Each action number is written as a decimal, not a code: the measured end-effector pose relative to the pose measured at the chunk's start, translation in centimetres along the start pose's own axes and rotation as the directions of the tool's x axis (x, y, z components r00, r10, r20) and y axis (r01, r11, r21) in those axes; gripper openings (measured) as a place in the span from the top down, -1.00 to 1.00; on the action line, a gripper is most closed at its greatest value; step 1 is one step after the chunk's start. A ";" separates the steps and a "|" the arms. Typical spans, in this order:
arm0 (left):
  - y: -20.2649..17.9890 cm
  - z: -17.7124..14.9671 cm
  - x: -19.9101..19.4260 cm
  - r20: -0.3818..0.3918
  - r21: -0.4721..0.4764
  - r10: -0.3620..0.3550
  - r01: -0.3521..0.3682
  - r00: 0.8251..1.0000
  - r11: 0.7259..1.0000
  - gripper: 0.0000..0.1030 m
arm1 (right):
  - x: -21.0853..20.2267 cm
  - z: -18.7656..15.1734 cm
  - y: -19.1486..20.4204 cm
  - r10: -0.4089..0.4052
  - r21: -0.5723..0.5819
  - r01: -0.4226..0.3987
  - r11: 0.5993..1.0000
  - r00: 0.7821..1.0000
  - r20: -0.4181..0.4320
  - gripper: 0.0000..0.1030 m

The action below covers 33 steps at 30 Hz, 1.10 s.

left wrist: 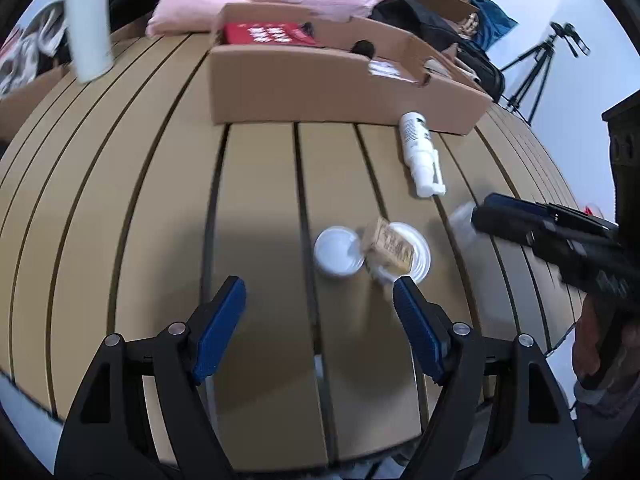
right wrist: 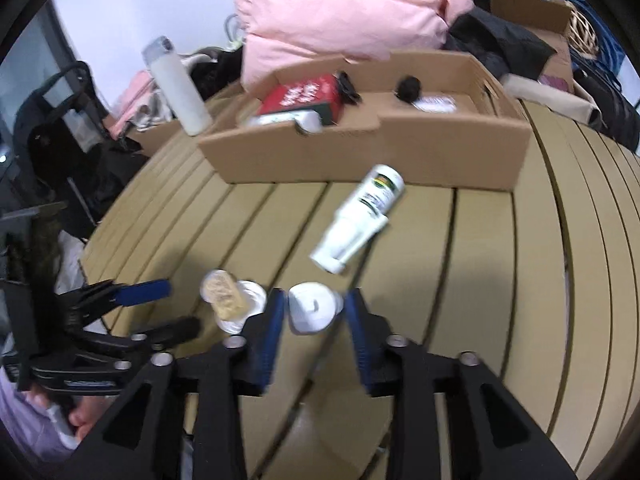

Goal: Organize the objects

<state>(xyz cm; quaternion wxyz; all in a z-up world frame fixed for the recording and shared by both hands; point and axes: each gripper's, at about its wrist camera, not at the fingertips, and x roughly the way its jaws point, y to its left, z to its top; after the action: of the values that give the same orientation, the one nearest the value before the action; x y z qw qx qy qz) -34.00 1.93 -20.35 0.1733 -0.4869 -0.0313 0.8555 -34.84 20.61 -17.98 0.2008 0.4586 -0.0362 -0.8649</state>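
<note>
My left gripper (left wrist: 320,292) hovers open over the slatted table (left wrist: 120,200) with nothing between its blue pads. Just beyond its fingertips lie a round white lid (left wrist: 339,250) and a tipped clear jar with a tan label (left wrist: 390,248). A white spray bottle (left wrist: 420,152) lies on its side farther back. My right gripper (right wrist: 316,305) stands partly open. A small white cap (right wrist: 314,308) sits on the table between its fingertips, with narrow gaps to both pads. To its left are the tan-labelled jar (right wrist: 226,296) and the left gripper (right wrist: 176,308). The spray bottle (right wrist: 360,216) lies ahead.
An open cardboard box (right wrist: 400,152) stands across the back, holding a red packet (right wrist: 304,94) and small dark items. A tall white flask (right wrist: 176,84) stands left of it. Pink cloth (right wrist: 340,8) and bags pile up behind. A tripod (left wrist: 536,72) stands off the table's right.
</note>
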 end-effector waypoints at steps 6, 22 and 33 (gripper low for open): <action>-0.3 1.0 0.8 0.014 0.053 -0.034 0.033 0.999 0.998 -0.02 | 0.3 -1.0 0.5 -0.037 -0.014 0.037 0.999 0.999 -0.008 -0.32; 1.9 0.3 0.0 0.008 -0.051 -0.020 0.020 1.000 0.998 0.88 | 4.9 -0.4 5.4 -0.045 -0.268 0.040 0.963 0.999 -0.014 -0.08; 1.9 2.0 1.0 -0.052 -0.110 -0.052 0.046 0.997 0.993 0.88 | 7.4 3.4 4.3 -0.053 -0.198 -0.006 0.980 0.955 -0.290 0.14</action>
<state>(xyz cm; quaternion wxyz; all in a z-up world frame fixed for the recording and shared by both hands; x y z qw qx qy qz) -36.64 0.72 -20.56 0.1682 -0.5178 -0.0849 0.8345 -39.93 13.38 -20.73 0.2378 0.5605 0.0850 -0.7887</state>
